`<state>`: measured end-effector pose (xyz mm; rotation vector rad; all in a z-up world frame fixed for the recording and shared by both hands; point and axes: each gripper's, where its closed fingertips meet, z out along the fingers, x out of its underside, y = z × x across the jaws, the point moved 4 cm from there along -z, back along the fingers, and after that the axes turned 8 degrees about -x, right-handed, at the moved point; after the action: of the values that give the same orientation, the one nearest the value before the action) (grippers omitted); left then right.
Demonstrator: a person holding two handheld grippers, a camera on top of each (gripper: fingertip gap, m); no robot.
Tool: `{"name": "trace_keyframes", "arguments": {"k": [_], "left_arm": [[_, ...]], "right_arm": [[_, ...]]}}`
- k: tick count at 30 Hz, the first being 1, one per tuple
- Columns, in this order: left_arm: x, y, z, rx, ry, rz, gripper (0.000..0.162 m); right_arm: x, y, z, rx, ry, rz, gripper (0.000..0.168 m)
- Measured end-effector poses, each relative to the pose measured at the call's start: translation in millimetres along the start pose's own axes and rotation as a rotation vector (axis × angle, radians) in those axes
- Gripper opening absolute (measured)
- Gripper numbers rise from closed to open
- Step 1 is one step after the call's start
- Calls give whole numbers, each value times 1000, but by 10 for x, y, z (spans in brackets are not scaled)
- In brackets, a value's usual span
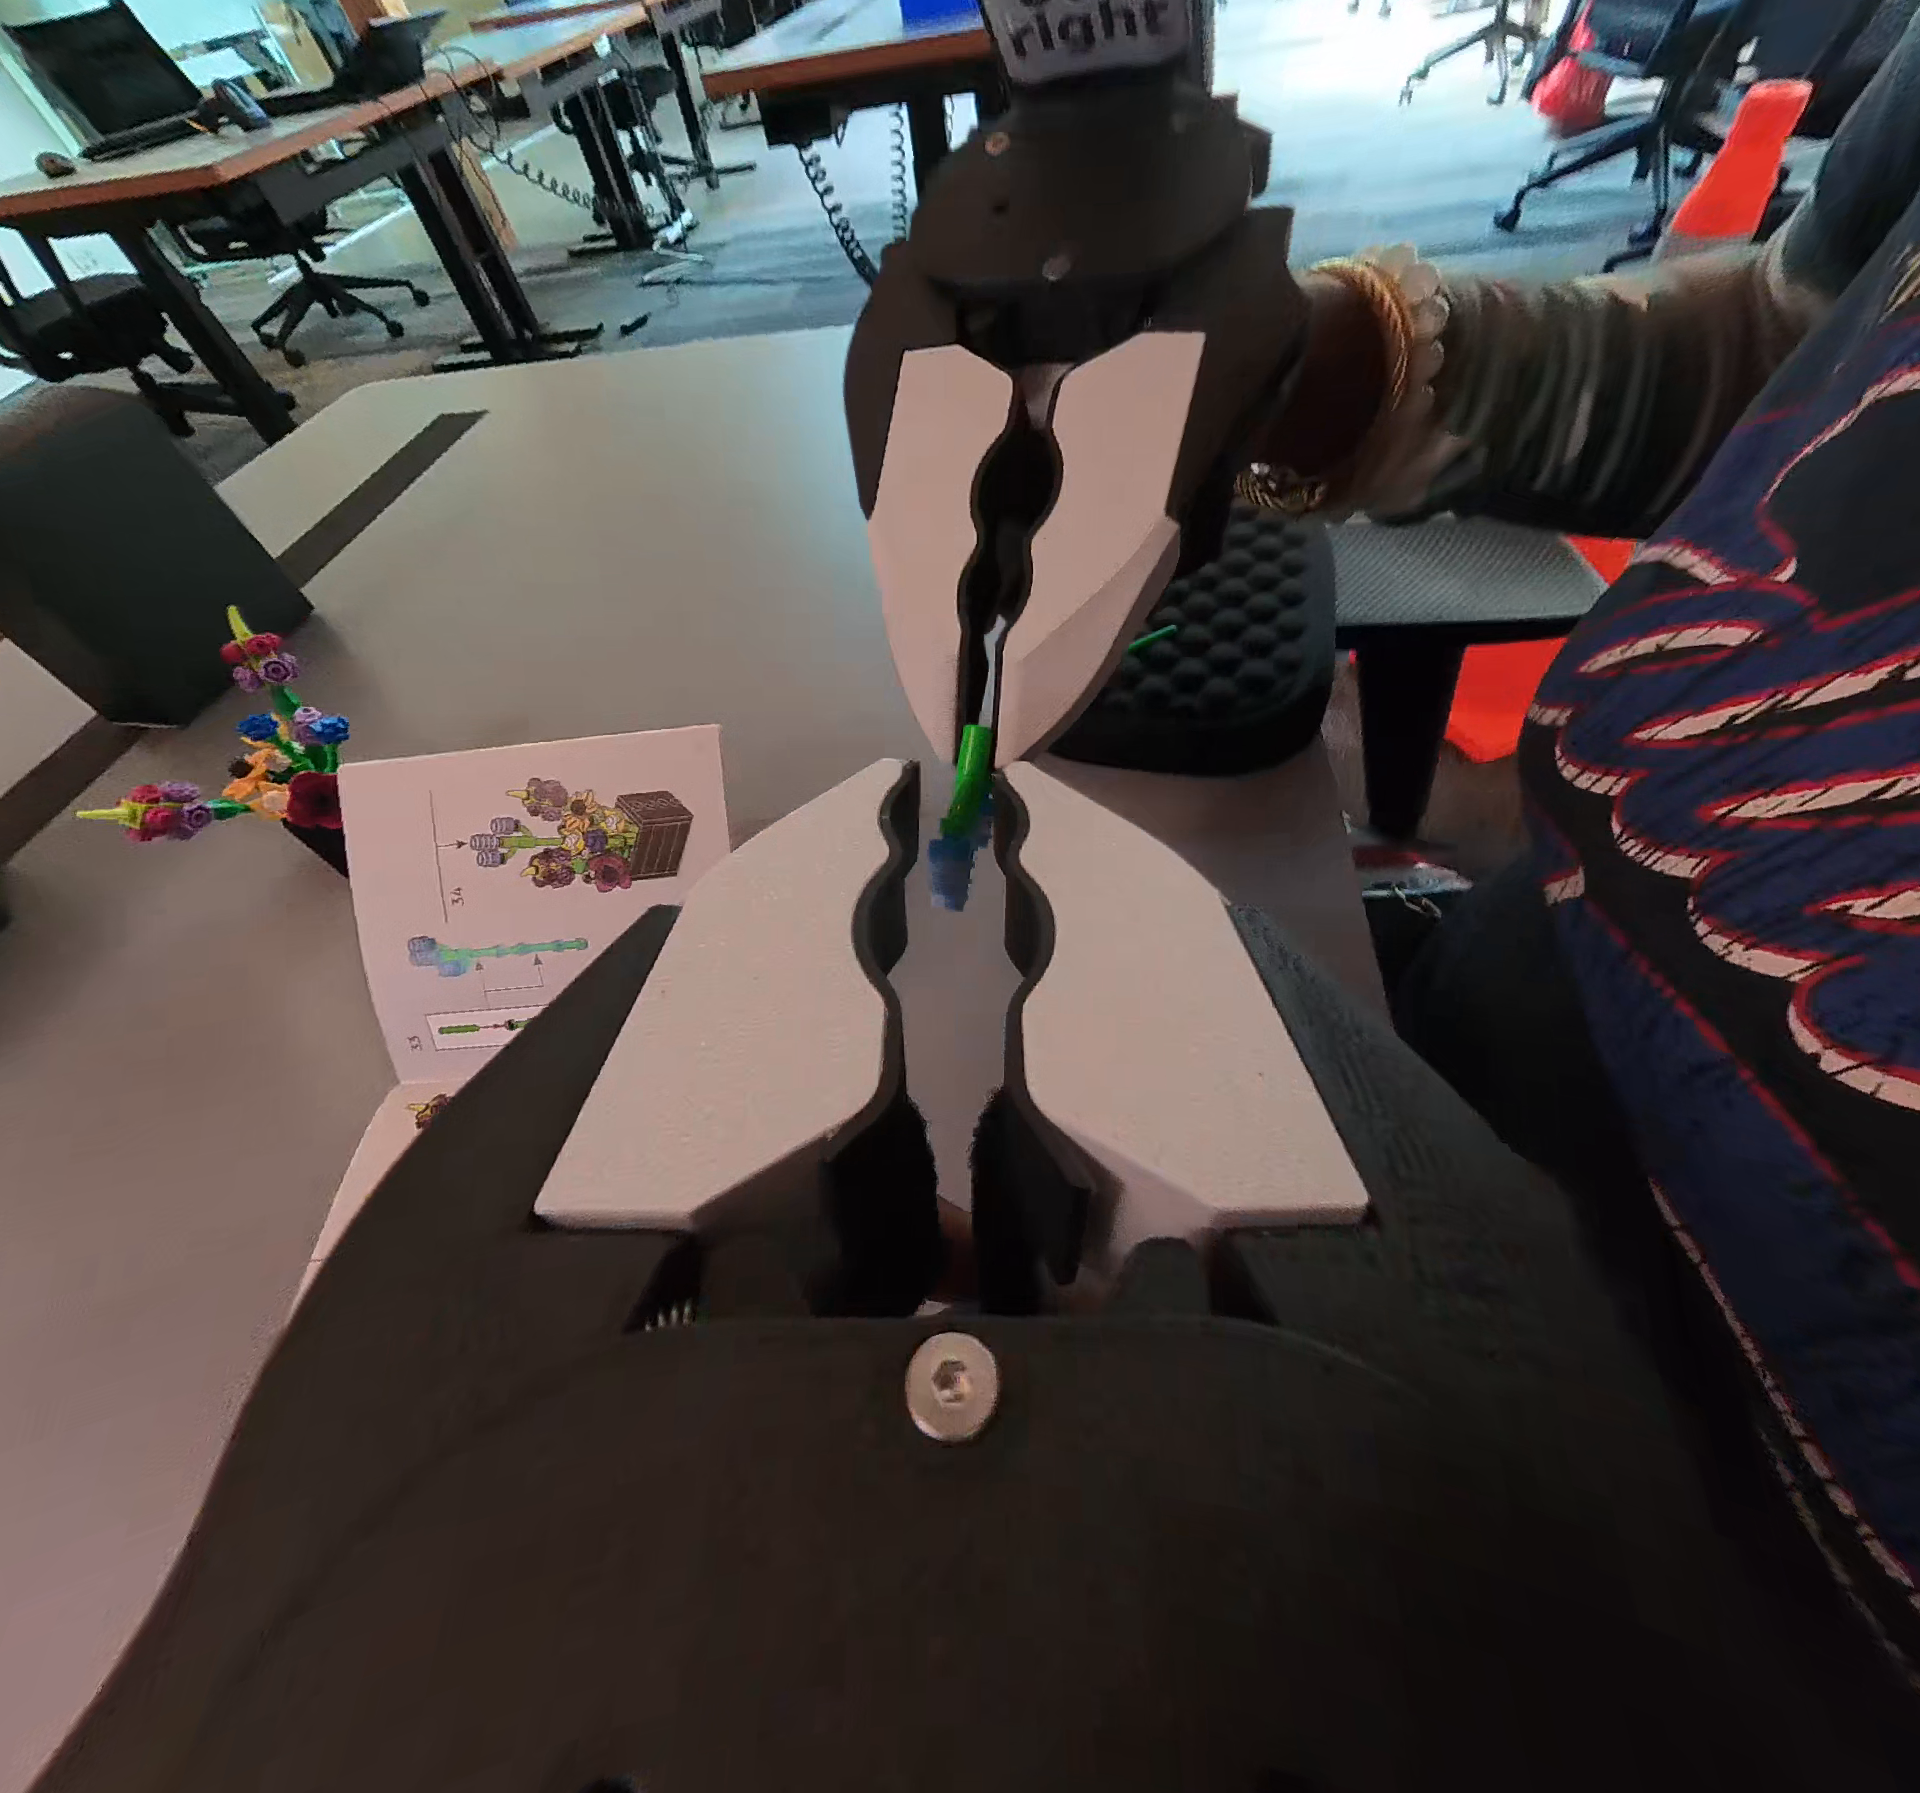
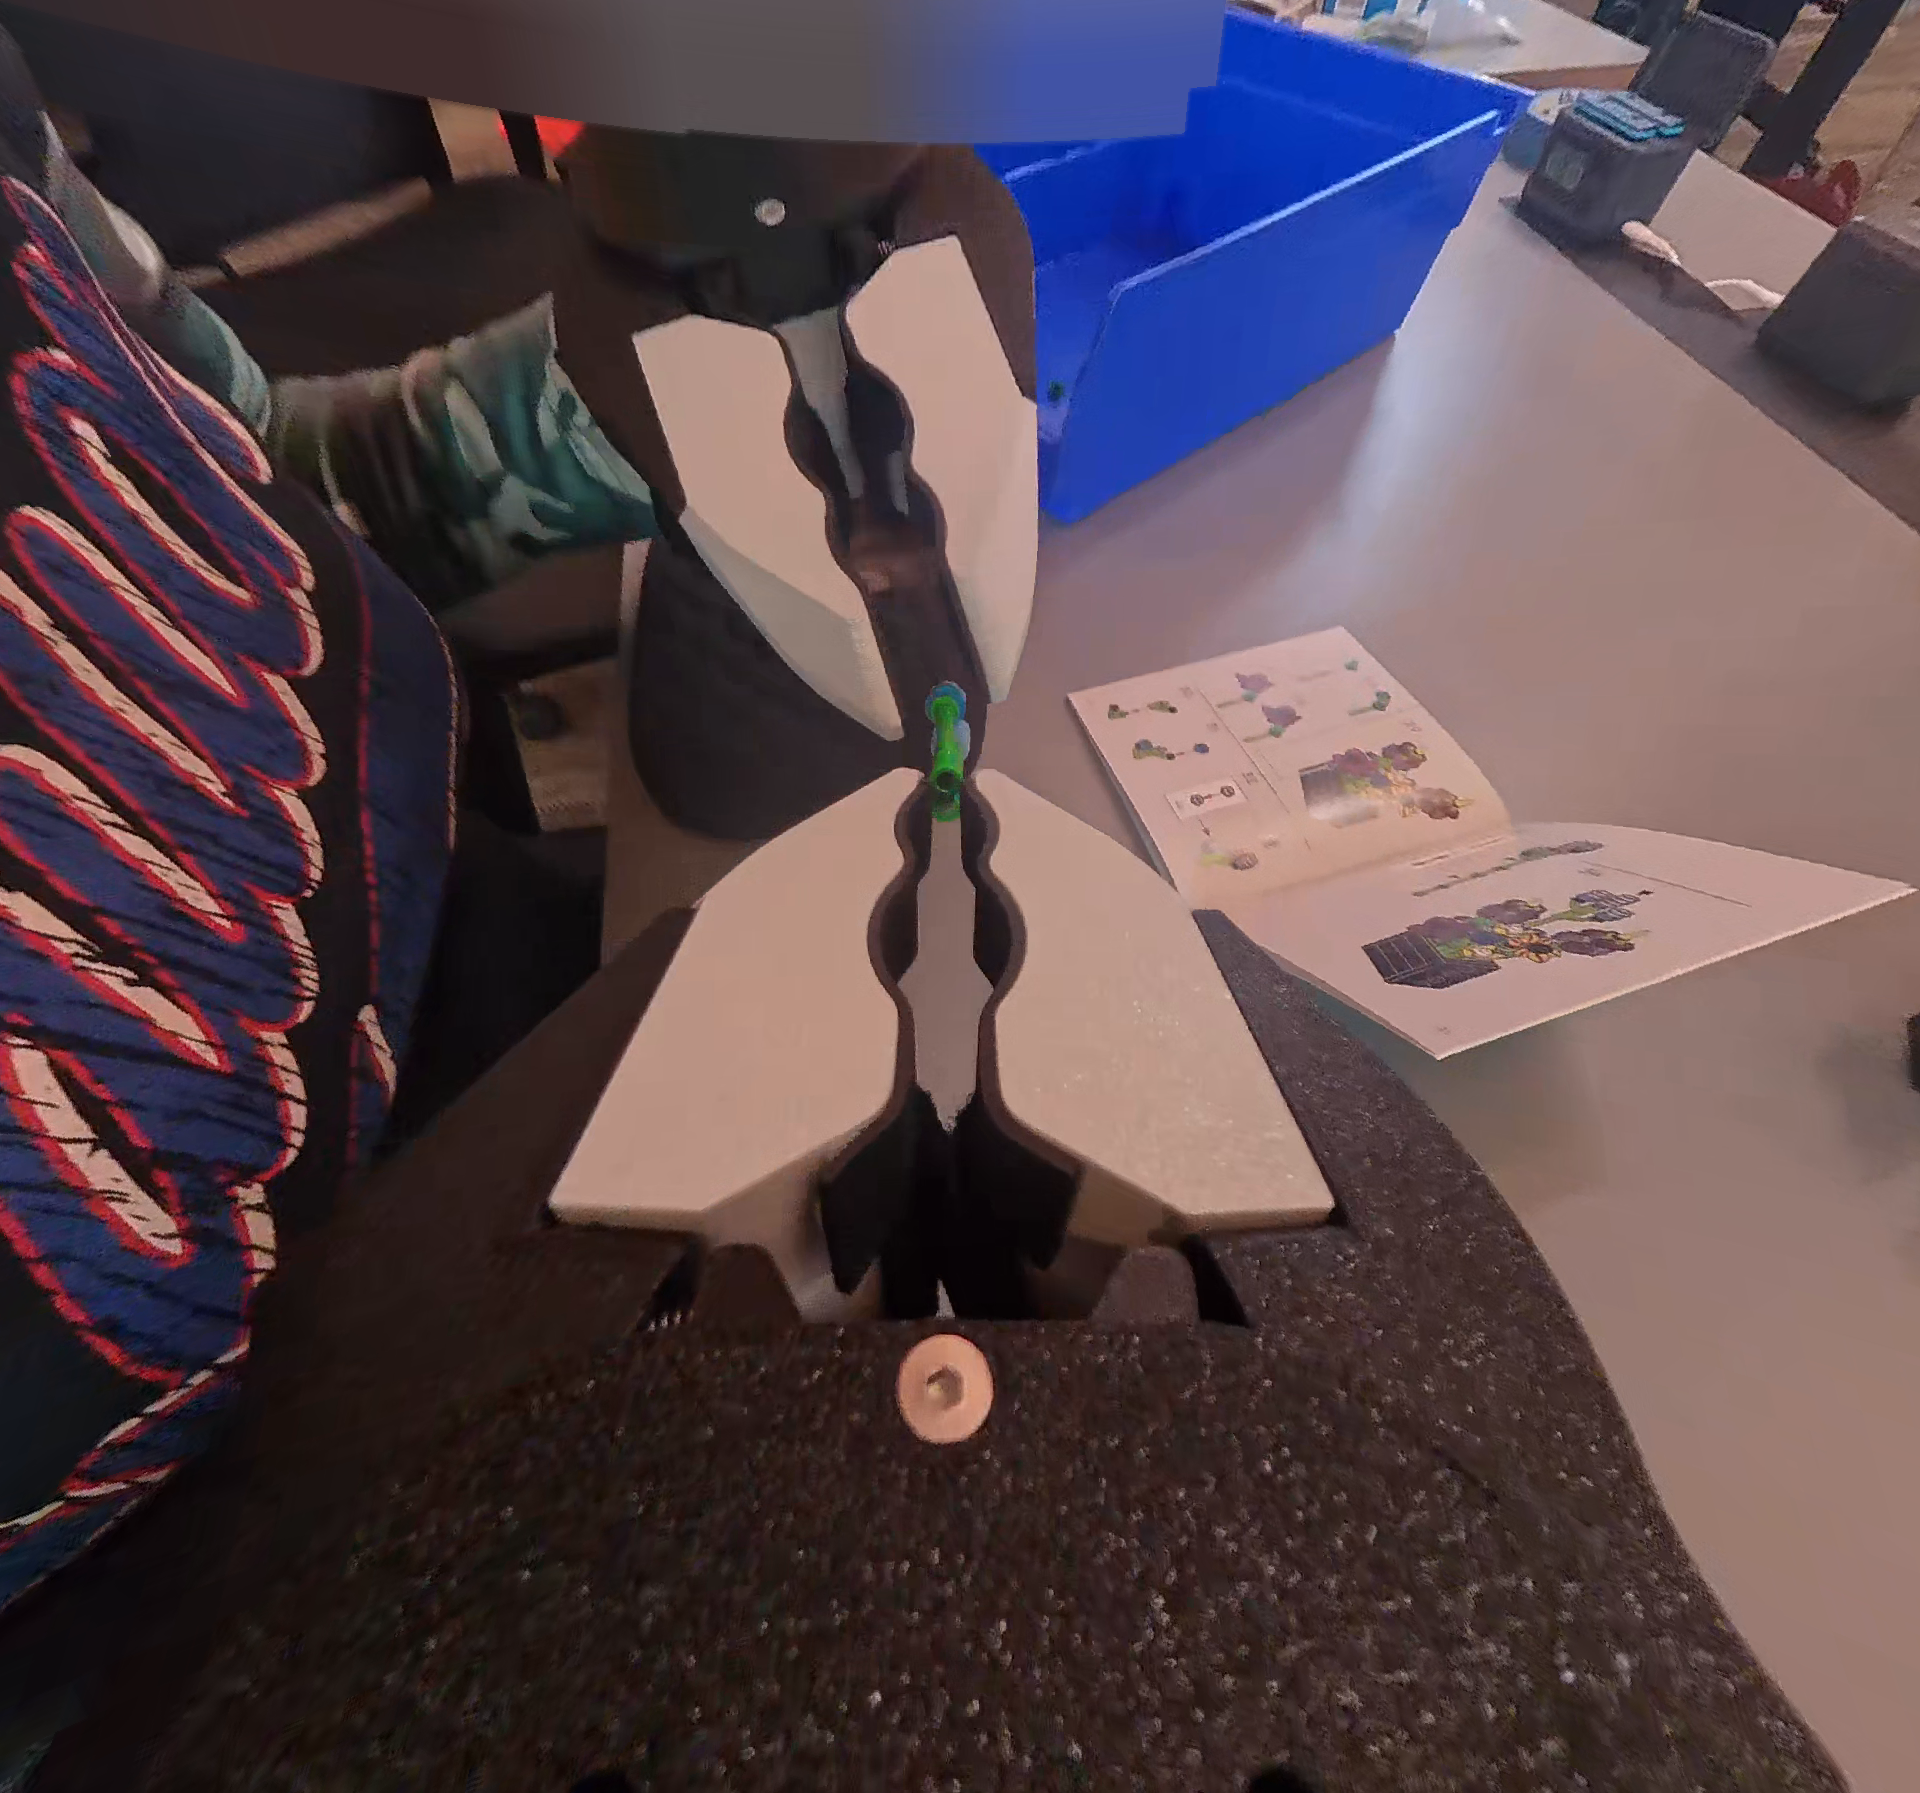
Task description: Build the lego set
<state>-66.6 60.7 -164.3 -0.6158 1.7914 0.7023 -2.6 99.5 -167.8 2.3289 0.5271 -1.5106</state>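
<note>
My left gripper (image 1: 956,787) pinches the blue flower end; my right gripper (image 1: 971,756) clamps the green stem (image 1: 971,756). Misaligned pressure could snap them free.

Daylight flooded in from the glass walls at the upper left and upper right of the left wrist view, blowing out the floor there to near white. The grey table (image 1: 644,538) carried soft, diffuse shadows. Both views bowed strongly at the edges, wide-angle style. The right wrist view was dimmer and warmer, grainy at the bottom, with the booklet (image 2: 1455,870) slightly soft and the person's sleeve (image 2: 488,455) smeared by motion blur.
</note>
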Motion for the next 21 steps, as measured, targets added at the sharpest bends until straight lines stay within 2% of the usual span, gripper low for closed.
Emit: {"name": "trace_keyframes", "arguments": {"k": [8,13,21], "left_arm": [[100,-69,113,8,144,96,6],[127,-96,138,21,152,115,6],[157,-85,140,3,154,145,6]], "right_arm": [[55,25,41,37,111,-81,5],[79,37,42,22,140,-109,5],[56,20,42,6,97,-94,5]]}}
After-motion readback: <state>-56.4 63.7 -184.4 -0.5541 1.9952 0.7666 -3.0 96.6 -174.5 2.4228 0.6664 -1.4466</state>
